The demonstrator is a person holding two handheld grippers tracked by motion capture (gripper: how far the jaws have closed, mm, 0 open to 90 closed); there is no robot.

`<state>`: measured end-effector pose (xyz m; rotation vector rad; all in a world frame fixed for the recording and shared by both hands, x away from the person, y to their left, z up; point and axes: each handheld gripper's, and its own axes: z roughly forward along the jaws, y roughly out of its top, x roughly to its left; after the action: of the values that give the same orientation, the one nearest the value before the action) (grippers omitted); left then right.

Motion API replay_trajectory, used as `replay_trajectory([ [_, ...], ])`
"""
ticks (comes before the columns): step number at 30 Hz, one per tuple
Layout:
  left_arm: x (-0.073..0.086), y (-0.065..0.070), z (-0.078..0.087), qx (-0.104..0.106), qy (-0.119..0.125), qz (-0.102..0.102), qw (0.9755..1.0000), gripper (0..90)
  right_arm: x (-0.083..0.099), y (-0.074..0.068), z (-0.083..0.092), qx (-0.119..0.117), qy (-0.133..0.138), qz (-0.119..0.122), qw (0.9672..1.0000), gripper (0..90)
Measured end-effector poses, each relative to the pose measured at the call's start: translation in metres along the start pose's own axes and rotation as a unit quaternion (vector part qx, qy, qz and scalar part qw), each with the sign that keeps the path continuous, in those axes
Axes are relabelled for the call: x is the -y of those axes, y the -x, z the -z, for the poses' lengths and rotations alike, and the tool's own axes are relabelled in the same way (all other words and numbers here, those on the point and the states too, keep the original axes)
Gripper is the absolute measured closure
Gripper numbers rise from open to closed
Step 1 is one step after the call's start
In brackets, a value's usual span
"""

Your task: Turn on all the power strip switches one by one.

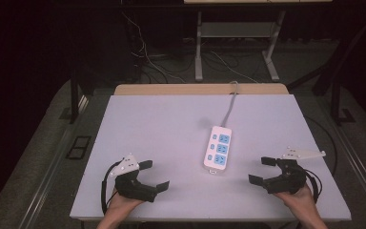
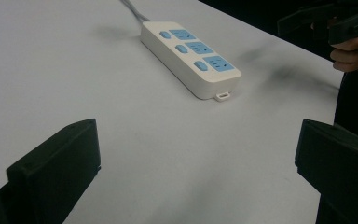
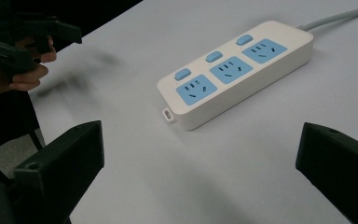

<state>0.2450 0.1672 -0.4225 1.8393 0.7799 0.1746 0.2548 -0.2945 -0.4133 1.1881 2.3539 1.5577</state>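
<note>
Power strip (image 1: 218,148) lies flat mid-table (image 1: 162,124), slightly right of centre, cord (image 1: 229,107) running off the far edge. Three blue sockets face up, each with a switch beside it. Left gripper (image 1: 153,175) hovers near the front-left edge, jaws wide, nothing between them. Right gripper (image 1: 262,169) hovers front-right, jaws wide, also empty. Both sit well apart from the strip, pointing at it.

Risks, as I judge them: the strip is light on a smooth top, so a one-sided push probably slides or spins it. Cord drag could swing the far end. A jaw tip landing on a switch may toggle it.
</note>
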Motion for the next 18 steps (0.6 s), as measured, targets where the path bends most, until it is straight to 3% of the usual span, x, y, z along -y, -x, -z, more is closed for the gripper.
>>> replay_trajectory([
  [18, 0.0007, -0.0015, -0.0003, 0.000, -0.001, 0.005, 1.0000, 0.0, -0.0001, 0.0019, 0.0024, 0.004, -0.019, -0.004, 0.9998, 0.7],
])
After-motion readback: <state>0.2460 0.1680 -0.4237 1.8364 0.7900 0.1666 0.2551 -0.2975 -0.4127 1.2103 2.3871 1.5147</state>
